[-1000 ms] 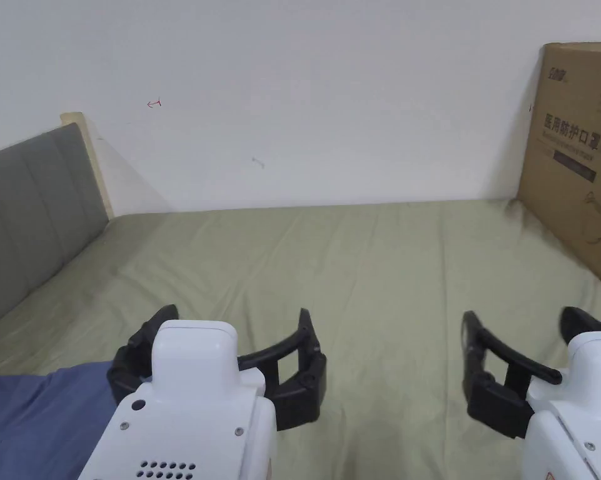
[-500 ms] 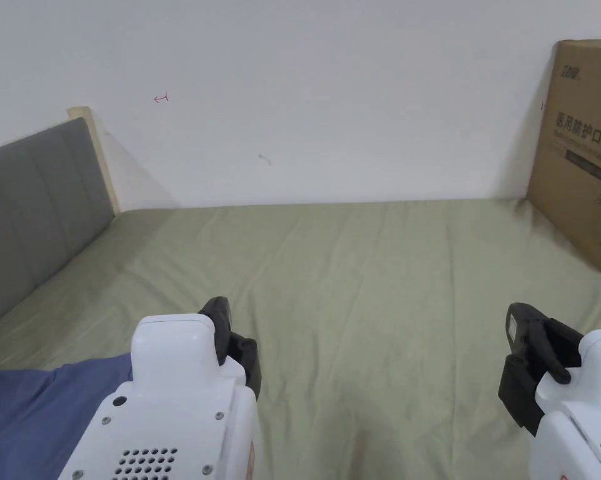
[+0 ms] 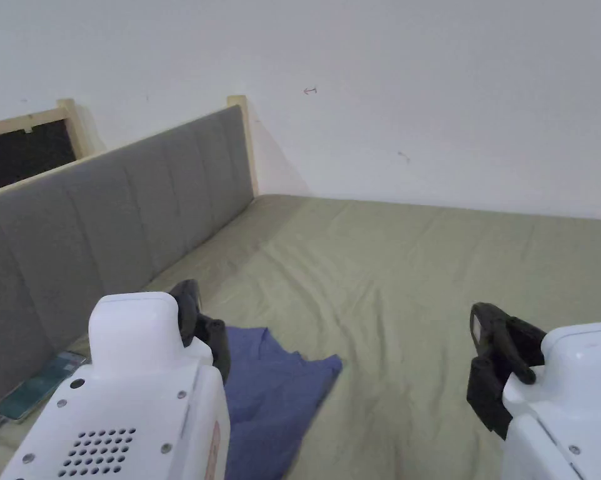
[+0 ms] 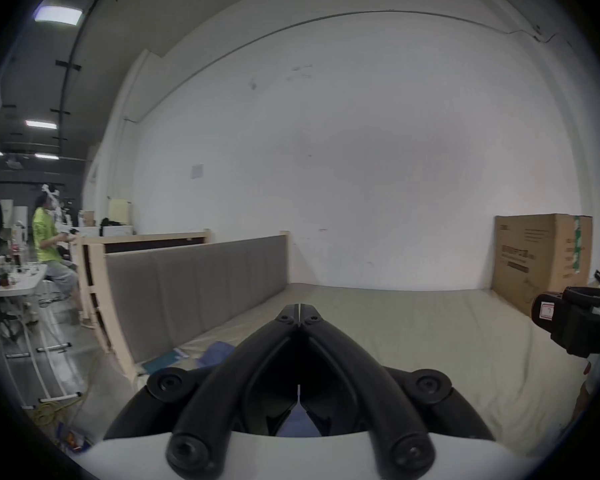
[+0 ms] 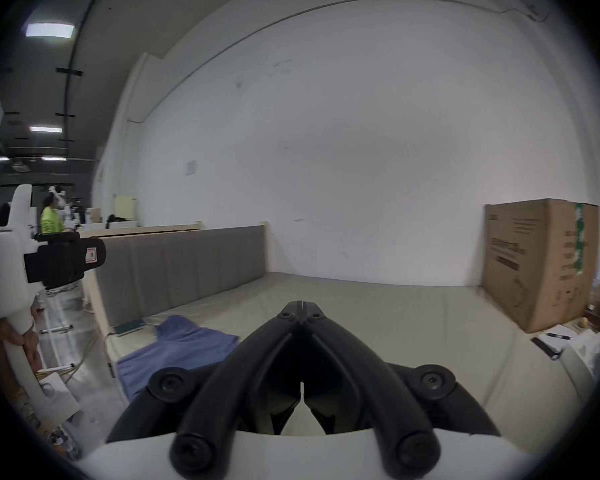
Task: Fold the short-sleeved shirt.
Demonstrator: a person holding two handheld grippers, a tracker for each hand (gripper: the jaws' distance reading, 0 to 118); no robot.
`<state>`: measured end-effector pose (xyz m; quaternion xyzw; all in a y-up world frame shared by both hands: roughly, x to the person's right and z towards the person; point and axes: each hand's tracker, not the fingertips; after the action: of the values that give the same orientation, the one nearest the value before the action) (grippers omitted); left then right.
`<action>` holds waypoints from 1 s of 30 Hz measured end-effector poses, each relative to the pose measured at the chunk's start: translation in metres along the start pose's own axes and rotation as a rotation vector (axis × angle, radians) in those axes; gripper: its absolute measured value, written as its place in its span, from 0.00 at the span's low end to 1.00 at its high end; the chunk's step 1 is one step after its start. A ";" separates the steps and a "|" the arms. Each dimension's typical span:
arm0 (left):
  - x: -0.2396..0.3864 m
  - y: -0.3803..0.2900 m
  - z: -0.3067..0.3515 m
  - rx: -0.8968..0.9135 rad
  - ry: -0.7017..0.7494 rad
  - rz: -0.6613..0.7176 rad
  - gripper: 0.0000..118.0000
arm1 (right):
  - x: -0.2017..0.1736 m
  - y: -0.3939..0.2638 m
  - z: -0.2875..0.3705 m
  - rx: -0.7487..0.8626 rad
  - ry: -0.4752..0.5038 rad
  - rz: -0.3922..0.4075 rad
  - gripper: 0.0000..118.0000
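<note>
1. Left gripper: jaws pressed together, tips meeting, nothing pinched between them; held in the air above the bed.
2. Right gripper: jaws likewise pressed together on nothing; raised above the bed, well apart from the left gripper.
3. Short-sleeved shirt: blue, rumpled, lying on the olive-green bed sheet below and just right of the left gripper in the head view; down and left of the right gripper's tips in the right gripper view; touching neither gripper.
4. Grey padded headboard: left of the left gripper, running along the bed's side up to the white wall.
5. Phone: flat on the bed's edge against the headboard, left of the left gripper, just beside the shirt.
6. Cardboard box: standing upright at the far right of the right gripper, on the bed's far side by the wall.
7. Person in a bright green top: far off to the left beyond the headboard, at a white table.
</note>
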<state>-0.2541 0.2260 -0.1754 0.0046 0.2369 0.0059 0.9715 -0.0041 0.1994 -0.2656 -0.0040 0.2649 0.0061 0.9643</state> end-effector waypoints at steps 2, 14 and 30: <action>-0.015 0.001 0.003 -0.007 0.040 -0.012 0.00 | -0.013 -0.001 -0.009 -0.012 0.045 -0.003 0.00; -0.043 -0.053 -0.061 -0.266 0.010 -0.056 0.00 | -0.017 -0.025 -0.038 -0.119 0.064 -0.027 0.00; -0.065 -0.218 -0.222 -0.768 -0.064 -0.071 0.77 | -0.014 -0.083 -0.102 -0.356 0.038 0.019 0.00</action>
<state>-0.4117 0.0086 -0.3449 -0.3675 0.1871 0.0605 0.9090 -0.0670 0.1146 -0.3463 -0.1723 0.2778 0.0621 0.9430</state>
